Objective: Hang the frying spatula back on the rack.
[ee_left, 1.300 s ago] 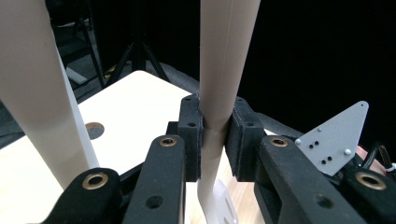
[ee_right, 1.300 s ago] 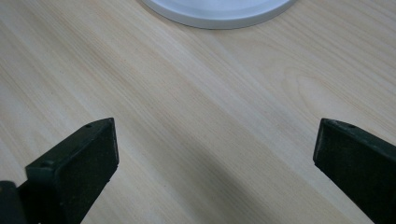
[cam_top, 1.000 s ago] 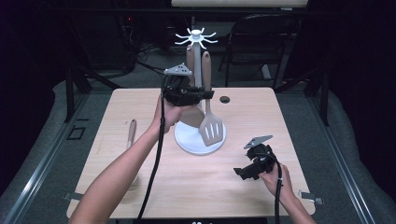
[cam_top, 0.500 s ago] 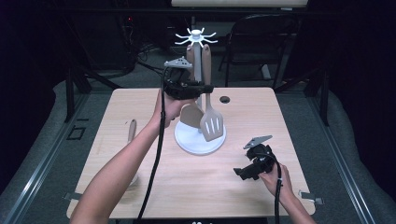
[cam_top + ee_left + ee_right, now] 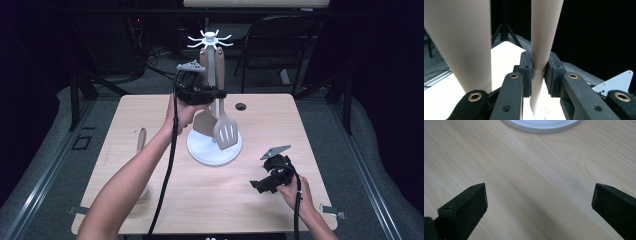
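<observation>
While a wooden spoon (image 5: 141, 139) lies flat at the left of the desk (image 5: 250, 210), pointing away from the person, the action sits further in. The left claw (image 5: 219, 93) is raised well above the desktop, reaching in level from the left of the rack (image 5: 210, 39). It's clenched on a pale handle (image 5: 544, 30), and in the left gripper view the pads pinch that handle squarely from both sides. It looks like the slotted turner (image 5: 226, 132), though the solid spatula (image 5: 204, 122) hangs just beside it, so I can't be sure.

Here's what matters: the handle's long axis runs straight up and down, crossing the claw at a right angle. Its top is up by the white hooks and its blade hangs above the round white base (image 5: 200, 150). With the grip about halfway along the handle, I'd say the coming move has to travel along that axis, up towards the hook. The neighbouring utensil leaves little room sideways.

Over on the right, the right claw (image 5: 257, 185) rests low on the desk with its jaws released and spread wide over bare wood. It's well apart from the rack, so the left hand is the nearer one by far.
</observation>
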`<state>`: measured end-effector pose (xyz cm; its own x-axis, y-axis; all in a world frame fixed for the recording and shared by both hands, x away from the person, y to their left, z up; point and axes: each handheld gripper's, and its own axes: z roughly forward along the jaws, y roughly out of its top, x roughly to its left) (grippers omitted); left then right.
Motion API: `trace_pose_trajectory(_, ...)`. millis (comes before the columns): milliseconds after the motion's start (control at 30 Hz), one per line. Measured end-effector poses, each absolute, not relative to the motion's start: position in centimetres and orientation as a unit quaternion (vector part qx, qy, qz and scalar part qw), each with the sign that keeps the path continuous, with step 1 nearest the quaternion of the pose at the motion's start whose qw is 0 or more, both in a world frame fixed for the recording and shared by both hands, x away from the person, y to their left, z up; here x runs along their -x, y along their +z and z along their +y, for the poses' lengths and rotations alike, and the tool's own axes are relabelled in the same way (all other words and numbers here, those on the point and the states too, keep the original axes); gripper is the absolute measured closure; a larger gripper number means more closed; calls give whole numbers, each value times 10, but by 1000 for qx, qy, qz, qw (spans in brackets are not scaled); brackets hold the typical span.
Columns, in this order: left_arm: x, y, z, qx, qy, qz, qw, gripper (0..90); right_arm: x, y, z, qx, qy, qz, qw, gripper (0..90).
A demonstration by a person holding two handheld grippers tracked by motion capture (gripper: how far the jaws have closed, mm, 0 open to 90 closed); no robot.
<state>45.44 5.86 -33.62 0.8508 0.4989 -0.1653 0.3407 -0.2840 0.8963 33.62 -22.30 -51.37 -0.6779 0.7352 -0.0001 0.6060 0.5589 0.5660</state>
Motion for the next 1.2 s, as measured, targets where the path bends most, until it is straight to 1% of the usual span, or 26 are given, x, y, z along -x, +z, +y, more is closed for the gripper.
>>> trace_pose_trajectory(433,-457,-339,58,-801,98,271,525,779,-336,-514,-222,-382,268,877,116,0)
trace_pose_trajectory(667,-454,-338,55,-803,134,275,511,777,-336,-516,-221,-380,271,877,114,0)
trace_pose_trajectory(933,-451,-339,55,-798,148,277,514,770,-336,-516,-221,-380,268,878,114,0)
trace_pose_trajectory(1000,-450,-339,56,-794,143,279,521,752,-336,-516,-221,-380,269,878,114,0)
trace_pose_trajectory(1033,-450,-339,56,-793,144,278,522,726,-337,-516,-221,-380,269,878,114,0)
trace_pose_trajectory(1100,-449,-339,57,-793,144,276,523,701,-337,-517,-221,-378,269,879,115,0)
trace_pose_trajectory(1200,-446,-338,57,-794,140,279,522,615,-337,-517,-221,-378,269,879,114,0)
